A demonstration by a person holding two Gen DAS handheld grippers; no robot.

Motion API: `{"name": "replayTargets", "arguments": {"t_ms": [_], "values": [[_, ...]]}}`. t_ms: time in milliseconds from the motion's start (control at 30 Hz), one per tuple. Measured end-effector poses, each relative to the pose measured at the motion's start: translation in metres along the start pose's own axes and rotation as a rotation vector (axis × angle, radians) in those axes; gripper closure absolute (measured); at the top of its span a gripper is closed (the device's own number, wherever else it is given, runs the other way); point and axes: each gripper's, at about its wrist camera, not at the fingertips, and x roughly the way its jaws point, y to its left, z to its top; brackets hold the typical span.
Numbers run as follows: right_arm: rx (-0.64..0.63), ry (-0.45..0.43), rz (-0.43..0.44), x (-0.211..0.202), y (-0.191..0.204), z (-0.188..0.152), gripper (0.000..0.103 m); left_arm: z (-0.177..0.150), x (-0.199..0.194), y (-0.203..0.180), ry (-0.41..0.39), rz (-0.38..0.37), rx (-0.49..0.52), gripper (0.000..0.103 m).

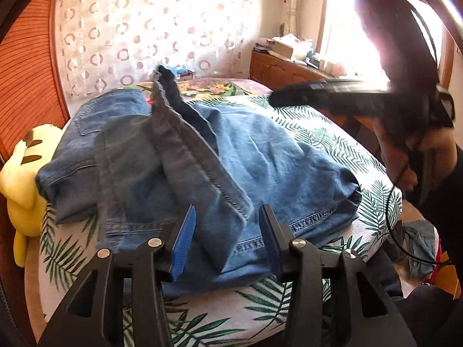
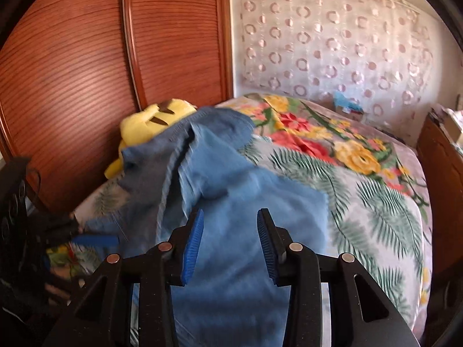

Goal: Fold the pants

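On bed [image 1: 332,133]: jeans [image 1: 260,156] bunched; left gripper [image 1: 227,240], right gripper [image 2: 228,244] fingers spread, released.

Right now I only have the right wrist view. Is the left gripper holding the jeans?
Observer: No. The left gripper is open. A ridge of the jeans runs between its fingers, unclamped.
Operator: Can you see a back pocket?
Observer: Yes. The back pocket faces up on the far left part of the jeans, near the yellow plush toy.
Operator: Anything off the bed?
Observer: A grey-blue cloth lies below the right edge of the bed.
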Motion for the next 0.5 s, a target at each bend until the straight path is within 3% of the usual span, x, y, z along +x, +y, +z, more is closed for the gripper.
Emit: {"name": "replayTargets", "arguments": {"t_ms": [167,500], "values": [[0.036,0.040,-0.034,-0.005,-0.001,-0.033,0.062,-0.001,0.017,-0.006,0.041,0.046,0.029,0.057],[0.108,0.078,-0.073,-0.010,-0.013,-0.060,0.062,-0.008,0.034,-0.007,0.085,0.136,0.076,0.057]]}}
